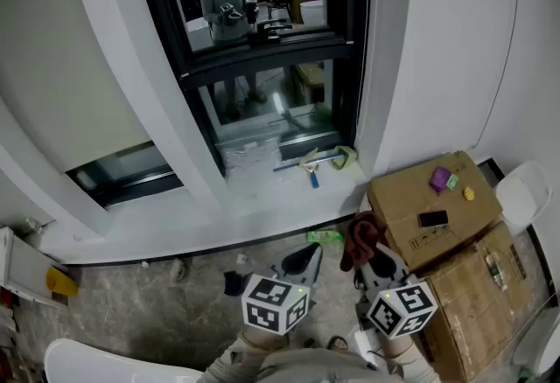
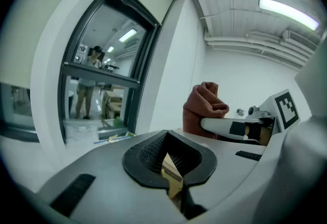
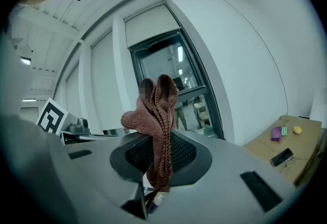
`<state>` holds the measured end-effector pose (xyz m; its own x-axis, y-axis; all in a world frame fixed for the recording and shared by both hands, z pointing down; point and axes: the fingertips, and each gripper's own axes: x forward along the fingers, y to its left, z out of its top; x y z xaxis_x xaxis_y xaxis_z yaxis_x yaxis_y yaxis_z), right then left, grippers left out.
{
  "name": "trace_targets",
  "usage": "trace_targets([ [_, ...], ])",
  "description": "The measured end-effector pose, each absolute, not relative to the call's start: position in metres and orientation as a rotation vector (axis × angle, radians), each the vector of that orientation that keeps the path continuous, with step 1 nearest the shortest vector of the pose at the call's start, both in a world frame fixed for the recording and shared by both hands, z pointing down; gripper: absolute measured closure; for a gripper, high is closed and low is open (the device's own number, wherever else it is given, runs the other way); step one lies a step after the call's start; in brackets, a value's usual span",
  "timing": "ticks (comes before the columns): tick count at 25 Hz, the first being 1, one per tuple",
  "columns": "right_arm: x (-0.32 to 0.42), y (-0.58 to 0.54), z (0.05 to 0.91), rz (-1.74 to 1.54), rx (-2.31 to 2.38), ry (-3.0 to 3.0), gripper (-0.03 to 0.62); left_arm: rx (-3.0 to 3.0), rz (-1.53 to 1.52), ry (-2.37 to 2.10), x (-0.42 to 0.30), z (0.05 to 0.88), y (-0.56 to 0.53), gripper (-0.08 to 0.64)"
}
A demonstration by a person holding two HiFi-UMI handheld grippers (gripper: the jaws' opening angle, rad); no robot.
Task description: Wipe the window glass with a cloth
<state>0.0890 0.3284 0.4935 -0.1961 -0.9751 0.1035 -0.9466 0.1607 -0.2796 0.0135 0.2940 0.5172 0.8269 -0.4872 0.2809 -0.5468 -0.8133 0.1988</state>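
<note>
Dark-framed window glass [image 1: 259,100] above white sill [image 1: 262,191], brown cardboard boxes [image 1: 404,194] at right. Right gripper [image 3: 157,169] pinches rust-brown knitted cloth [image 3: 159,110]; left gripper [image 2: 172,169] closed, empty.

Rough knitted cloth [image 3: 158,115], glossy window glass [image 1: 262,101] — matt cardboard box [image 1: 402,193]

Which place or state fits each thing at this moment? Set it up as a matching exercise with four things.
Things:
1. cloth
2. left gripper
3. phone
4. blue-handled tool

Places or states:
A. lying on the window sill
B. jaws together, nothing between them
C. clamped in the right gripper
D. lying on the cardboard box

Pairs: 1-C, 2-B, 3-D, 4-A.
</note>
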Motion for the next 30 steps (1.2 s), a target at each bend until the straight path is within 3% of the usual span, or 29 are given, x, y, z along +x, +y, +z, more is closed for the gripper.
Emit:
trace_targets([
  [12,-0.010,0.302,0.476,-0.285,-2.010,2.341,0.543,2.861,0.243,-0.744,-0.058,0.480,0.268,0.555],
  [30,-0.065,0.269,0.469,-0.259,-1.980,2.362,0.541,2.838,0.243,-0.760,-0.114,0.488,0.236,0.555],
])
